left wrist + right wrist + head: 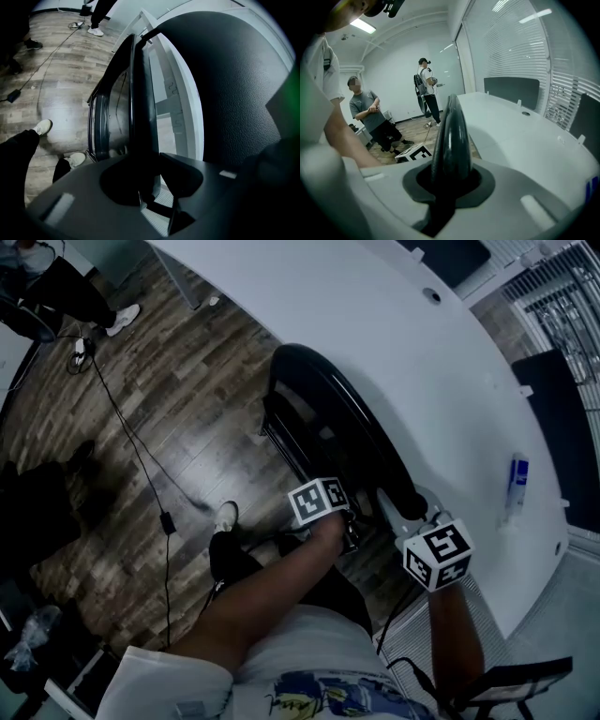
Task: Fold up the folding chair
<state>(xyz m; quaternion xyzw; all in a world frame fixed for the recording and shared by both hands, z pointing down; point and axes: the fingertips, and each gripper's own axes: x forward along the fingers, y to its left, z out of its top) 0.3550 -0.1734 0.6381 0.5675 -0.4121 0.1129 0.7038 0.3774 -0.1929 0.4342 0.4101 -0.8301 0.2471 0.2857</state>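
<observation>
The right gripper (447,190) is clenched on the chair (451,140): its jaws press either side of the chair's glossy black curved top edge, which rises straight out from between them. The left gripper (155,190) grasps the same chair, with a dark upright edge running down into its jaws. The chair stands edge-on on the wood floor (178,399), its seat and back close together, just beside the curved white table (394,334). The two grippers' marker cubes (319,501) sit at the chair's near end, the left on the floor side and the right on the table side. A black cable (131,442) trails across the floor. Two people (368,112) stand well beyond the chair
</observation>
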